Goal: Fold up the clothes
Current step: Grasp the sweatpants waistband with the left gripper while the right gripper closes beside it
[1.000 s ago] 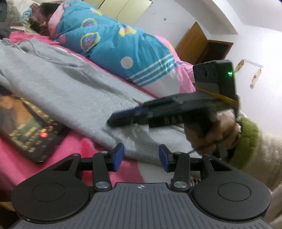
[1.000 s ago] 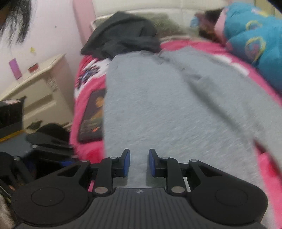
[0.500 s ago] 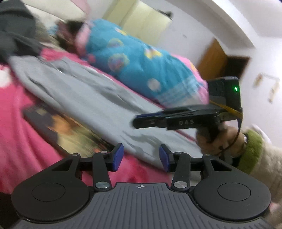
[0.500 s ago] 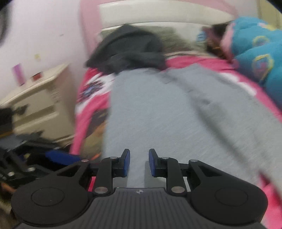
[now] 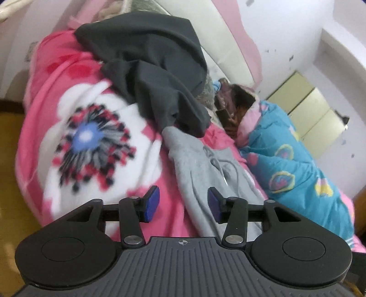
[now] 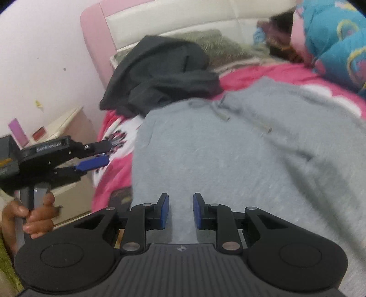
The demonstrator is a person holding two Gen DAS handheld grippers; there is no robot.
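A grey garment (image 6: 240,160) was spread flat across a pink patterned blanket (image 5: 75,128) on the bed. Its waistband end, with a drawstring (image 5: 219,164), was directed toward the headboard (image 6: 183,20). A dark grey garment (image 5: 155,68) was heaped at the head of the bed, and its lower edge was seen touching the top of the grey garment. A blue patterned quilt (image 5: 295,164) was bunched along the far side of the bed, just beside the grey garment.

The left claw (image 5: 182,203) was held above the bed near the waistband end of the grey garment. Its jaws were parted and had just been opening further. Nothing was gripped between them; an edge of grey cloth was seen behind the gap, but the pads were not pressed on it. In the right wrist view, the left claw (image 6: 96,154) was shown at the left edge of the bed, over the blanket and apart from the grey garment, carried by a hand (image 6: 29,214) wrapped around its handle.

The right claw (image 6: 181,211) was held over the near part of the grey garment, pointed downward toward it. Its jaws were parted by a narrower gap, and no cloth was pinched between the pads. A pale nightstand (image 6: 68,128) was seen beside the bed at the left.
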